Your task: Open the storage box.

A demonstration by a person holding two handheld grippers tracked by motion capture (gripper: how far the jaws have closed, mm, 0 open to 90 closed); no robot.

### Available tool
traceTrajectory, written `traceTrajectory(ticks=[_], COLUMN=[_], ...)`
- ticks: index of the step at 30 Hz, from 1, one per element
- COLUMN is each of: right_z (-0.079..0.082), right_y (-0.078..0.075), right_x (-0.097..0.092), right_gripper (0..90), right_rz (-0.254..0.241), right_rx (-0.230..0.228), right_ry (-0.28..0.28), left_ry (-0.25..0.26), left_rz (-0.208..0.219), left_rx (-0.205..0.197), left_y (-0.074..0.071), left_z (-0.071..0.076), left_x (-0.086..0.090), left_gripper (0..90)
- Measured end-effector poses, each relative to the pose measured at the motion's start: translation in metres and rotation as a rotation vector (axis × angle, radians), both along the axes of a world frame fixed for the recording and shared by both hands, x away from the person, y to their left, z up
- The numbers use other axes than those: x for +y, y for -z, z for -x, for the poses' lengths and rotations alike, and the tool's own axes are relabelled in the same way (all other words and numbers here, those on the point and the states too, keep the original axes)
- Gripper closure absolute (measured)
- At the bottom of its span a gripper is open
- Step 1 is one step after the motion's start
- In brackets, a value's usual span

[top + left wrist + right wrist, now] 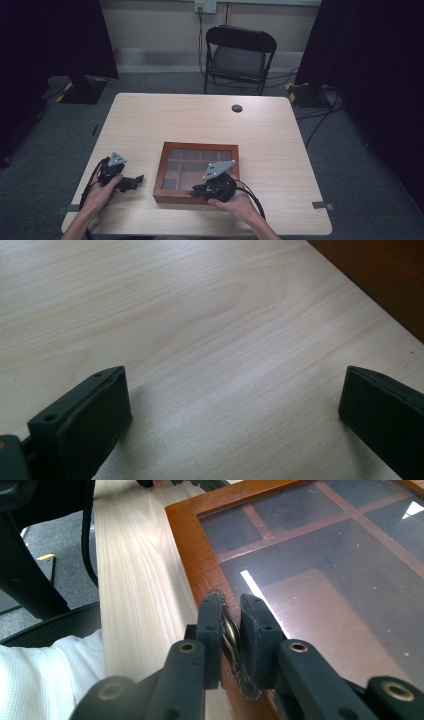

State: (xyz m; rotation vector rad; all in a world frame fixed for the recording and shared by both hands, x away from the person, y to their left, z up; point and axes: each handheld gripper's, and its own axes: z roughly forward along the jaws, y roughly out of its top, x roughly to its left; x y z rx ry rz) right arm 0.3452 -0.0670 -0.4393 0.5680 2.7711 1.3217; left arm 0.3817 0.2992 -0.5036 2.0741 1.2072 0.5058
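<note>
I find my right gripper (231, 625) at the near front edge of the wooden box (165, 170), its jaws drawn almost together on a small metal latch (231, 632) with a toothed rim that stands at the box's front frame. The pads press the latch from both sides; beyond it, ahead of the jaws, lies the glass lid (325, 570) with its wooden dividers, closed flat on the frame. In the high view the right gripper (200, 190) sits over the box's near rail, the hand behind it on the table (200, 120).

My left gripper (235, 405) rests well apart from the box, out to its left side, jaws spread wide with nothing between them but bare tabletop. A dark corner of the box shows far ahead and to the right of those jaws. In the high view the left gripper (137, 179) lies low on the table and points toward the box's left wall, short of it.
</note>
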Motion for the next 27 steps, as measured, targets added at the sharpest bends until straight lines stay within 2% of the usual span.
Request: traceTrajectory(ticks=[27], right_z=[-0.0023], right_y=[-0.004], right_x=[0.001], right_gripper=[81.5], right_rz=[0.031], right_rx=[0.003], right_ry=[-0.02], left_ry=[0.001], left_rz=[0.0], left_rx=[0.0], left_y=[-0.0001], left_z=[-0.0001], left_x=[0.0], left_gripper=[0.0])
